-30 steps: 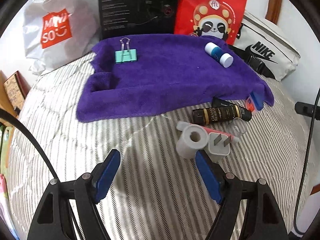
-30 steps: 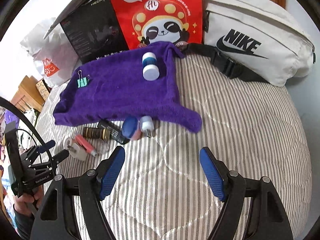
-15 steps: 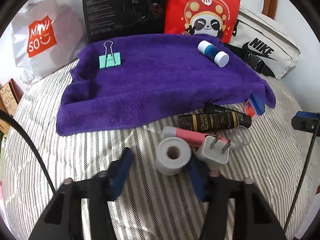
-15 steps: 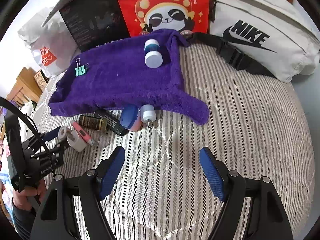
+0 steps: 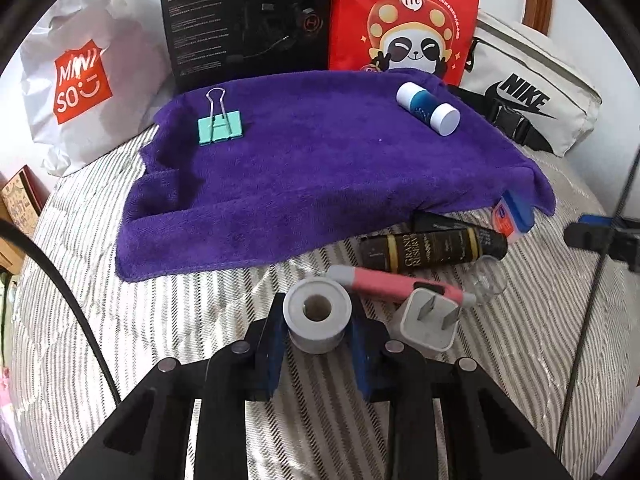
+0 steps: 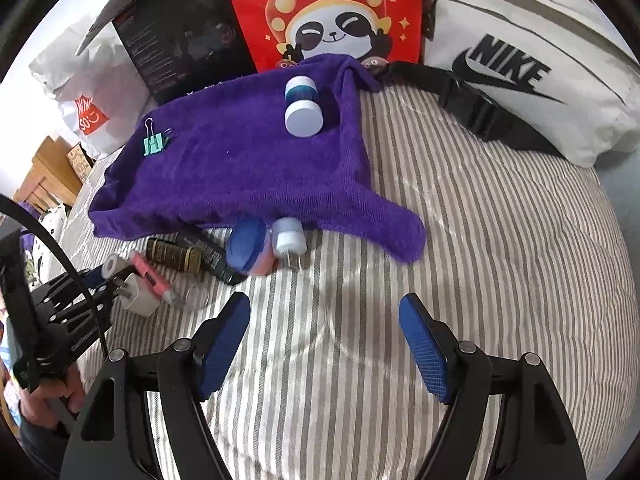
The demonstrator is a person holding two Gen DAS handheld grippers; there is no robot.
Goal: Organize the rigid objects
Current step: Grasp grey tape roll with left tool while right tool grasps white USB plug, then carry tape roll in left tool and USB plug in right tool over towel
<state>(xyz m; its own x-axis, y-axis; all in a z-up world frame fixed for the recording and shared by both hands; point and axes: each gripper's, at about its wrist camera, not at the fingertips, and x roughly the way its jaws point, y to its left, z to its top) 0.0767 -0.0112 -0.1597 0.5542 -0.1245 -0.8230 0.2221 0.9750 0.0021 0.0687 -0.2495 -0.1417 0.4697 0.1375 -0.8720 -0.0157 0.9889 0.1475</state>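
1. Over the last second the left gripper [image 5: 317, 344] has moved forward and narrowed from wide open until its blue pads flank the small grey roll [image 5: 317, 319]; the right gripper [image 6: 324, 344] has barely changed.
2. The left gripper now appears clamped on the grey roll, a pad against each curved side, the hollow core facing back at the camera. The roll lies on the striped bedspread [image 5: 160, 340] directly between the fingertips.
3. The right gripper hovers wide open over bare bedspread, holding nothing.
4. To do this pick well, I would keep the pads square across the roll's widest part and lift straight up. The white plug adapter [image 5: 428, 320] sits just right of the right pad, and the pink pen-like tool [image 5: 396, 284] lies just ahead, so any sideways drag could knock them.
5. Likely destination is the purple towel [image 5: 320, 176] ahead of the gripper, where a teal binder clip [image 5: 219, 129] sits ahead-left and a blue-and-white bottle [image 5: 427, 108] ahead-right.
6. Materials: the roll is matte, round and looks firm, so it could squirt out of a shallow pinch. The towel is plush and rumpled, a soft landing on which a cylinder may roll.
7. The dark tube [image 5: 432, 250] looks glossy and smooth. A clear glassy piece [image 5: 486, 280] lies beside the pink tool's tip.
8. The bedspread is quilted and yielding.
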